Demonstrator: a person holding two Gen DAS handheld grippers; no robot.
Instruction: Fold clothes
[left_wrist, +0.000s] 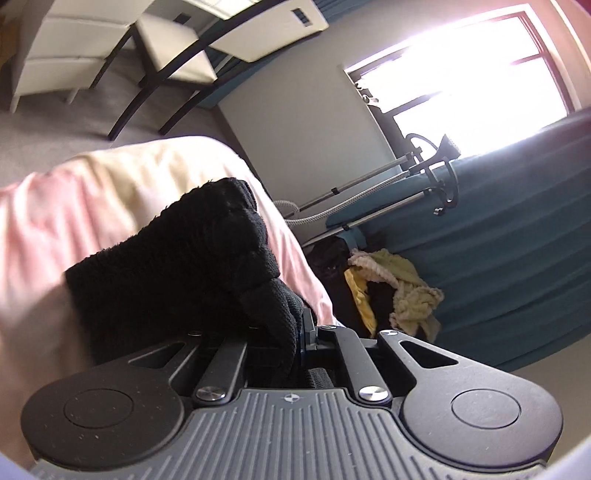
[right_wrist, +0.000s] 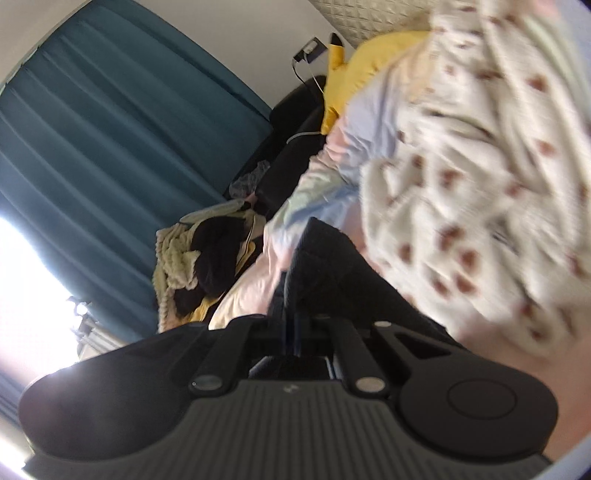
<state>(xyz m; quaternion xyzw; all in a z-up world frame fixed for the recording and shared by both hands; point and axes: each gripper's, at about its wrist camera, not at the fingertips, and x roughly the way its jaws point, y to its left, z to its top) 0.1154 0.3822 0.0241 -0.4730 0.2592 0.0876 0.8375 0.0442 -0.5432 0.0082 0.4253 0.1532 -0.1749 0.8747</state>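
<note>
Both claws clamp one black fleece garment (left_wrist: 177, 254) above the pink bed sheet (left_wrist: 55, 206): left claw (left_wrist: 291, 332) bites a bunched edge, right claw (right_wrist: 290, 295) a thin one. Risk: thin edge slips out, fold goes skewed; patterned duvet (right_wrist: 480, 166) crowds the rt side.

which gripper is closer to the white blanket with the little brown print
Right. The patterned blanket lies right beside the right gripper, which is shut on black fabric. The left gripper holds a black garment; no blanket shows in its view.
</note>
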